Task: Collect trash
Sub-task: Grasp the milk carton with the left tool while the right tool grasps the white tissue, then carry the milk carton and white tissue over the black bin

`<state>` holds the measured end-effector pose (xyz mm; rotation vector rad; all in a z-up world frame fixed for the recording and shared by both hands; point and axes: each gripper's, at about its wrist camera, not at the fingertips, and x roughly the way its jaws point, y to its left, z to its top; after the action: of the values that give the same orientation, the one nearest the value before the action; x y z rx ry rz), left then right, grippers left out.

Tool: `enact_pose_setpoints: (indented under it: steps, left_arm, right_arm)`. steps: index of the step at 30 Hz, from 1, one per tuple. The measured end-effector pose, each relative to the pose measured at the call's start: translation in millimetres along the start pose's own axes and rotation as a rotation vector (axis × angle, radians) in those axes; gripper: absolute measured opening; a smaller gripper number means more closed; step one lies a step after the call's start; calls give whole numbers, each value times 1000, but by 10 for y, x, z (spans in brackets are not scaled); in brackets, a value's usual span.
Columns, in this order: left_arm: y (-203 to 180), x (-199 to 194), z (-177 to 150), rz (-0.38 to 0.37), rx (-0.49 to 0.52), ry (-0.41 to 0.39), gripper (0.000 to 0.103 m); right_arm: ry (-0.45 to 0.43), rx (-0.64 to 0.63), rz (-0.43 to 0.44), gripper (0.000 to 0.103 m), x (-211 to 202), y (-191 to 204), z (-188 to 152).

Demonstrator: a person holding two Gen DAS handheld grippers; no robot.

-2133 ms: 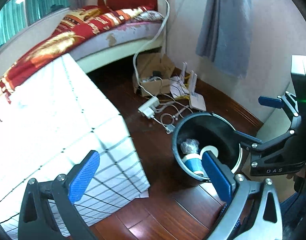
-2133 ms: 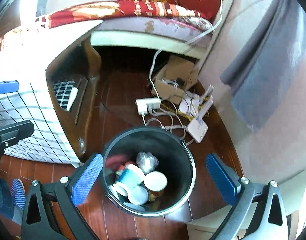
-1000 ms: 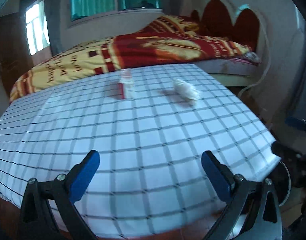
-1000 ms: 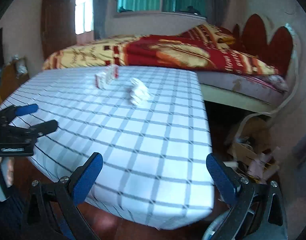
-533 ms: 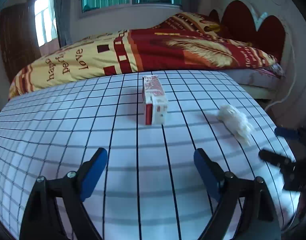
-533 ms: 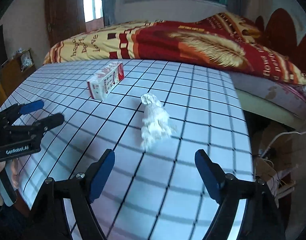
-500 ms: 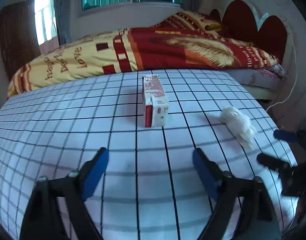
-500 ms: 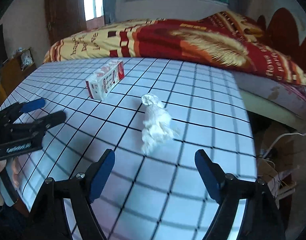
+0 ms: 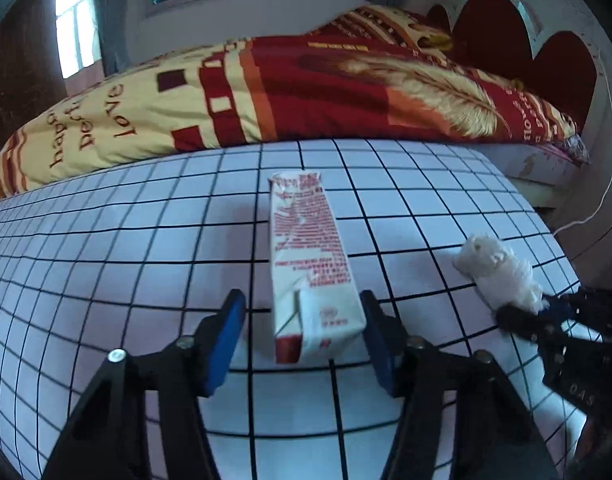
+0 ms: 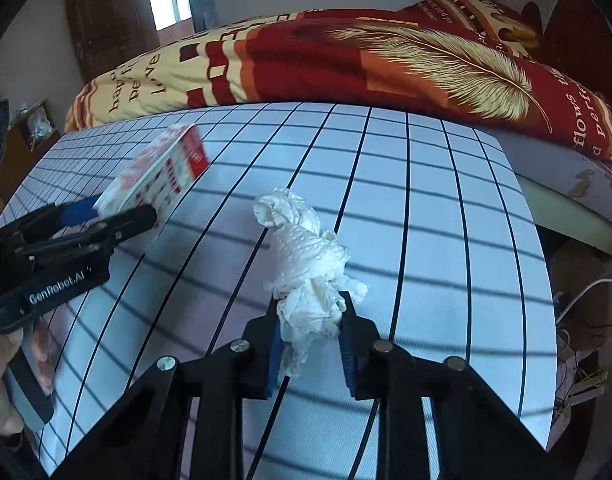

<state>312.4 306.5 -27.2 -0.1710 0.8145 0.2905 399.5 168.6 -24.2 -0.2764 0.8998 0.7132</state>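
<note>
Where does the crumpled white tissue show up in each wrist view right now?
Left wrist: crumpled tissue at right edge, its near end at the right gripper.
Right wrist: crumpled tissue centre, near end between that gripper's pads.
Shared landmark: red-and-white carton on the checked cloth.

- Two seconds back both claws hung wide open over the bin on the floor; now both are down at the checked worktop (image 9: 106,248), near its edge beside the bed.
- The left claw (image 9: 302,332) has just been closing: its blue pads now flank the near end of the carton (image 9: 306,256), the right pad touching or nearly so, the left one with a gap.
- The right claw (image 10: 310,340) has just been closing too, and its pads now squeeze the near end of the crumpled tissue (image 10: 306,256).
</note>
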Motion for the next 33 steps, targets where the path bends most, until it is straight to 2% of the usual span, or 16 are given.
enact_pose_setpoints:
  steps: [1, 3, 8, 22, 27, 33]
  left_arm:
    - [-6, 34, 9, -11, 7, 14, 40]
    - [-42, 17, -10, -10, 40, 7, 38]
    - [-120, -152, -104, -26, 85, -16, 38]
    - [-60, -520, -338, -37, 76, -22, 38]
    - [9, -675, -479, -52, 68, -20, 38]
    - [-39, -944, -582, -70, 67, -55, 38]
  right_arm:
    - [1, 5, 1, 24, 15, -12, 27]
    - [-2, 9, 2, 24, 6, -22, 50]
    - [-25, 9, 1, 24, -136, -15, -17]
    - [-32, -2, -11, 23, -449, 145, -225]
    - [-67, -20, -4, 23, -638, 257, -296]
    - [-98, -23, 9, 23, -882, 345, -413]
